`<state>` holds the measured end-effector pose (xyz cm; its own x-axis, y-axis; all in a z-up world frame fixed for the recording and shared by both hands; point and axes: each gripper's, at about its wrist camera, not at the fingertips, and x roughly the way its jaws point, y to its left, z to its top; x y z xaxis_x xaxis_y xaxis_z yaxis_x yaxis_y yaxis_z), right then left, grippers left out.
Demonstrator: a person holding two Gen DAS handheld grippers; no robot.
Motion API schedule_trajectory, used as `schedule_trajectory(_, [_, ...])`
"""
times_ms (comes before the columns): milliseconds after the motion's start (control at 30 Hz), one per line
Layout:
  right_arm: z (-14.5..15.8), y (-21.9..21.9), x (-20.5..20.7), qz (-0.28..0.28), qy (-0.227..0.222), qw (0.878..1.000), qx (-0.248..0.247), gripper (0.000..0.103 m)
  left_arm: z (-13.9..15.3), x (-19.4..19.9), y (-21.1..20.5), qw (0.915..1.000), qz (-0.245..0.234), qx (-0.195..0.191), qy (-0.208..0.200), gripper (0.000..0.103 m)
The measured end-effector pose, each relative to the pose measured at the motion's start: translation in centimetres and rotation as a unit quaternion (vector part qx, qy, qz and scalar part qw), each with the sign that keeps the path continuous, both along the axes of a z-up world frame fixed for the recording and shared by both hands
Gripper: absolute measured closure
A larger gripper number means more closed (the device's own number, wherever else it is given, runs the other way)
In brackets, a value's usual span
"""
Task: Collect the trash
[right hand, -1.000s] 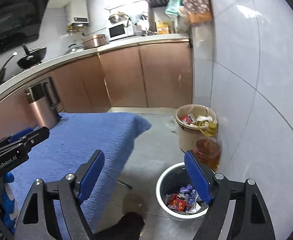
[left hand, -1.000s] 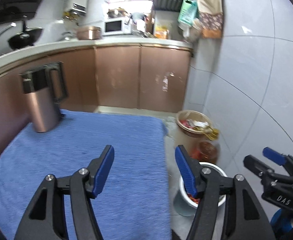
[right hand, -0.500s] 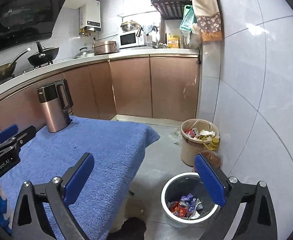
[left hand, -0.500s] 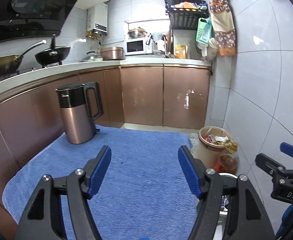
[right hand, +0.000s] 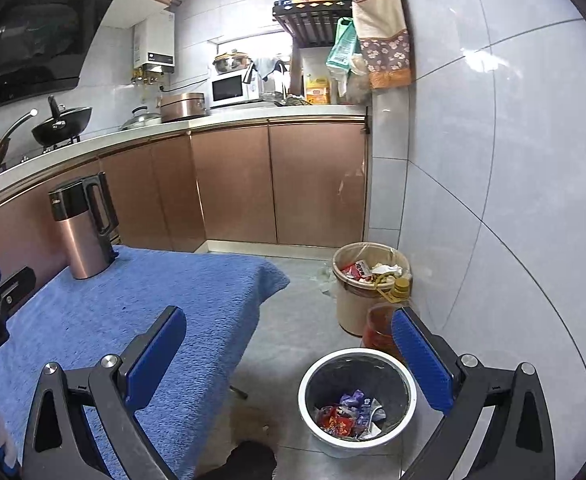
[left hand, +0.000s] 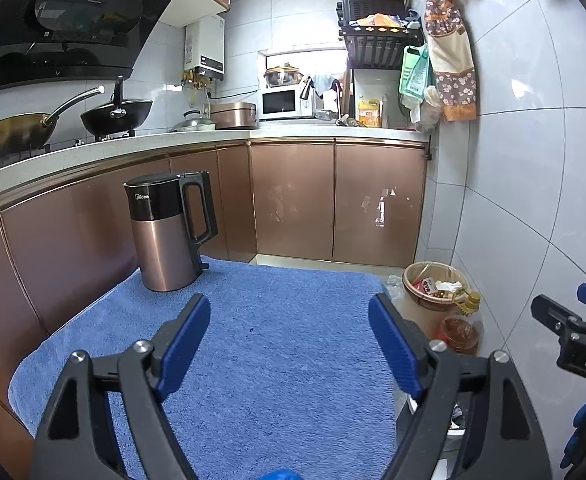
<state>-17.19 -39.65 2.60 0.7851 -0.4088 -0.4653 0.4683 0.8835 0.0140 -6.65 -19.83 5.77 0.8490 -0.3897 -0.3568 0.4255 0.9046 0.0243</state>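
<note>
Both of our claws stand wide apart with nothing between their blue pads: our left gripper hovers over the blue towel that covers the table, and our right gripper hangs past the table's right edge, above the floor. Trash, a heap of crumpled wrappers in red, purple and white, lies at the bottom of the round grey bin on the floor, just off the table's right edge and below our right claw's right finger. Beyond that bin a tan wastebasket lined with a bag stands against the tiled wall, filled with packets and paper. A jug of amber oil sits between the two, touching or nearly touching the wastebasket. On the table's far left corner a copper-coloured kettle stands upright, handle turned to the right. Apart from it, the towel shows only a small dark speck near its middle.
</note>
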Motion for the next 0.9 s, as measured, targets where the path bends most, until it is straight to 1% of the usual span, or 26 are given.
schedule_trajectory(367, [-0.3, -0.8, -0.1, -0.014, 0.001, 1.0, -0.001, 0.0, -0.1, 0.3, 0.4, 1.0, 0.007, -0.006, -0.001, 0.02])
schedule_trajectory(900, [-0.2, -0.7, -0.4, -0.025, -0.003, 1.0, -0.009, 0.0, -0.1, 0.3, 1.3, 0.9997, 0.013, -0.017, -0.008, 0.019])
